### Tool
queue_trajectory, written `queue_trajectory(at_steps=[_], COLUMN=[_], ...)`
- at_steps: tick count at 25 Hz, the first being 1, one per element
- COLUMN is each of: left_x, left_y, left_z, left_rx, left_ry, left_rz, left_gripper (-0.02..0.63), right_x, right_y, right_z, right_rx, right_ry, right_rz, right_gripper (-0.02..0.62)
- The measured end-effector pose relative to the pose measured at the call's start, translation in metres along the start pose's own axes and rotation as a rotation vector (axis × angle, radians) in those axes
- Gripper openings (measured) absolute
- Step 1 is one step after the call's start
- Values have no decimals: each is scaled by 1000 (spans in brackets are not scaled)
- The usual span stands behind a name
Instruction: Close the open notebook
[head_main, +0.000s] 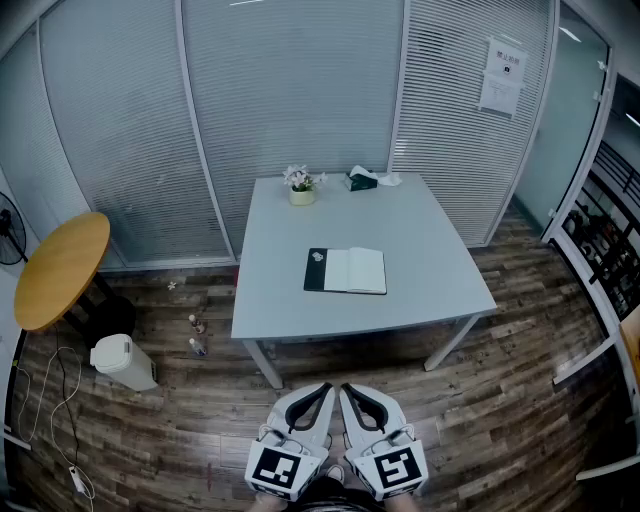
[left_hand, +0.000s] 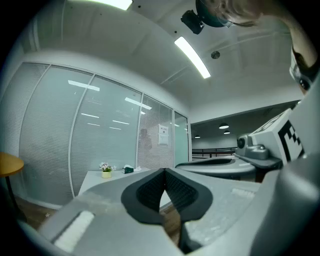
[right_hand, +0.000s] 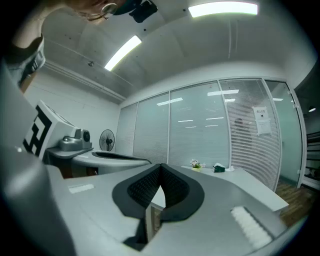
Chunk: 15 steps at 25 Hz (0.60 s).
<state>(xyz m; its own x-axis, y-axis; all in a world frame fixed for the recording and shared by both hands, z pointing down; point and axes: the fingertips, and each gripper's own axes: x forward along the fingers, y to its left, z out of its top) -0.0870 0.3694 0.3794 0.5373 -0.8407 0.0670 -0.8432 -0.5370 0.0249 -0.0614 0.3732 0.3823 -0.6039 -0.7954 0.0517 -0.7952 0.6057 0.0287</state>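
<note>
My left gripper (head_main: 322, 392) sits low and clenched, with nothing between its pads. Just beside it, my right gripper (head_main: 347, 392) is pinched together and empty too. Both are well short of the grey table (head_main: 440, 250), where the notebook (head_main: 346, 270) lies open near the middle, dark cover on the left, white pages on the right. I judge that closing it hasn't begun. Next I need to move in, part one pair of jaws and catch a cover edge to fold it over.
</note>
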Motion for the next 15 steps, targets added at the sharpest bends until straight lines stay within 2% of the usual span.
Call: queue_trajectory(at_steps=[6,11,15], left_x=[6,11,21], left_y=[-2,-9,-3], left_z=[-9,-11,-9], left_rx=[15,-31,-26], left_ry=[-4,-7,-3], left_rz=[-12,-18,-10], left_gripper=[5,5,5], right_x=[0,0,8], right_y=[-7,-14,-21], right_z=[-3,-9,-9], right_rx=[39,49,49], right_ry=[-13,-1,1], right_rz=[13,20,22], right_gripper=[0,0,0])
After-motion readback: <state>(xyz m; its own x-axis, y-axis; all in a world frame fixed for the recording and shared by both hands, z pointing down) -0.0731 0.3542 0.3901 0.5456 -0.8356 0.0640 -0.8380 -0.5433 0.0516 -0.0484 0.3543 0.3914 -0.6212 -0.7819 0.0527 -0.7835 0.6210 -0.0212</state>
